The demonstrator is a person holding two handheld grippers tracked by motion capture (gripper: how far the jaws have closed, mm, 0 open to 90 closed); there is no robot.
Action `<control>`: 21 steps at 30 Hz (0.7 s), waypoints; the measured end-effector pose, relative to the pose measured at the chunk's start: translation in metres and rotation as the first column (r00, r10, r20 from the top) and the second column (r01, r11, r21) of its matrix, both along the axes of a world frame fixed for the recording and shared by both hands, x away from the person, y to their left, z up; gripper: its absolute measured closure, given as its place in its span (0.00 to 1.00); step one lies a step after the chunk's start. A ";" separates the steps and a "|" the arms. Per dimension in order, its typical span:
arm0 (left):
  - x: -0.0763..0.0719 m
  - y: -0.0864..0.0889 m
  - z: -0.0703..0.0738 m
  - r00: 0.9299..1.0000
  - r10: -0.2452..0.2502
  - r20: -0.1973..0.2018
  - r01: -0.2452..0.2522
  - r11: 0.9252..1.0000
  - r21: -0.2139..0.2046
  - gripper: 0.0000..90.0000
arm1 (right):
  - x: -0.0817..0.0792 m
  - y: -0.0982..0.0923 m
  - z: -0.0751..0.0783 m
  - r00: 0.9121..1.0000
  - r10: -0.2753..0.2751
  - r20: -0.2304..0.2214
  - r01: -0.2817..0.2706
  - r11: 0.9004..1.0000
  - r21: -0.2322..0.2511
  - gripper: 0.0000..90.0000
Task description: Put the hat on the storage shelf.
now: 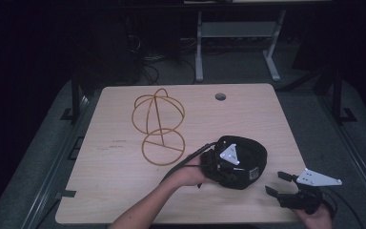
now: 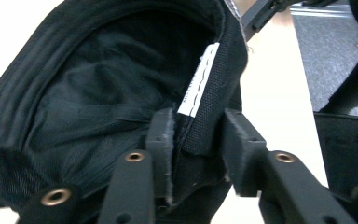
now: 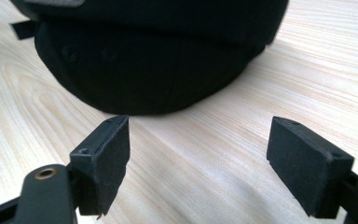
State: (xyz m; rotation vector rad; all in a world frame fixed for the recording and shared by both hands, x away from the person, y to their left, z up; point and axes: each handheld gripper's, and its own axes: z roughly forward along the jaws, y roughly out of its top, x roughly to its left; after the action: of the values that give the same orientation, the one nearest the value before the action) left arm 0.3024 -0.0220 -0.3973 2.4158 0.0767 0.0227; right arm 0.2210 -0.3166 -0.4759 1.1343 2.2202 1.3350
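Black cap [image 1: 248,162] sits on the wooden table [image 1: 124,191], near the front edge, right of centre. Left gripper [image 1: 219,164] is at the cap's left side, jaws pinching the cap's rim: in the left gripper view the fabric edge w/ a white label [image 2: 198,81] is squeezed between the two pads, cap's dark inside opening up beyond them. Right gripper [image 1: 279,183] is just right of the cap, near but not touching, jaws spread wide w/ nothing between; in the right gripper view the cap [image 3: 158,56] lies ahead of the pads. Gold wire frame [image 1: 158,126] lies well apart, further back on the table.
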 end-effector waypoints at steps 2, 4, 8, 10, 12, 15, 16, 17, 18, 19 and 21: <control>-0.001 0.001 0.001 1.000 -0.009 -0.001 0.009 1.000 -0.014 0.83 | 0.001 0.001 0.000 1.000 -0.002 -0.003 0.002 1.000 -0.003 0.23; -0.001 0.002 0.003 1.000 -0.006 0.006 0.006 1.000 -0.022 0.87 | 0.001 0.003 0.000 1.000 0.002 -0.003 -0.002 1.000 -0.006 0.23; 0.003 0.003 0.010 1.000 0.018 -0.005 -0.019 0.997 -0.069 0.89 | 0.001 0.004 0.000 1.000 0.008 -0.005 -0.008 1.000 -0.006 0.23; 0.005 0.004 0.015 0.999 0.031 -0.013 -0.032 0.995 -0.092 0.89 | 0.000 0.005 0.000 1.000 0.006 -0.009 -0.006 1.000 0.005 0.23; 0.009 0.005 0.021 0.999 0.048 -0.024 -0.051 0.991 -0.120 0.89 | -0.001 0.004 0.001 1.000 0.007 -0.005 -0.007 1.000 0.011 0.23; 0.014 0.009 0.030 0.996 0.077 -0.051 -0.085 0.979 -0.186 0.89 | -0.002 0.005 0.004 1.000 0.000 0.001 -0.001 1.000 0.026 0.21; 0.015 0.011 0.033 0.994 0.087 -0.062 -0.098 0.973 -0.210 0.89 | -0.002 0.006 0.005 1.000 -0.001 0.006 0.001 0.999 0.035 0.20; 0.017 0.013 0.036 0.993 0.093 -0.077 -0.108 0.967 -0.232 0.89 | -0.002 0.008 0.006 1.000 -0.004 0.008 0.004 0.999 0.042 0.19; 0.019 0.015 0.039 0.991 0.098 -0.088 -0.117 0.962 -0.246 0.90 | -0.002 0.009 0.007 1.000 -0.006 0.014 0.006 0.999 0.046 0.18; 0.020 0.017 0.042 0.991 0.106 -0.088 -0.125 0.959 -0.253 0.90 | -0.002 0.011 0.009 1.000 -0.006 0.014 0.006 0.999 0.052 0.18; 0.021 0.020 0.048 0.989 0.111 -0.098 -0.134 0.953 -0.272 0.90 | -0.002 0.014 0.012 1.000 0.000 0.025 -0.002 0.998 0.059 0.18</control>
State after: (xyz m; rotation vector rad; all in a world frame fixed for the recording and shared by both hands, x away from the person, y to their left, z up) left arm 0.3233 -0.0023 -0.3491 2.1274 0.2516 -0.0287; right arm 0.2188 -0.3026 -0.4640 1.1311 2.1773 1.4163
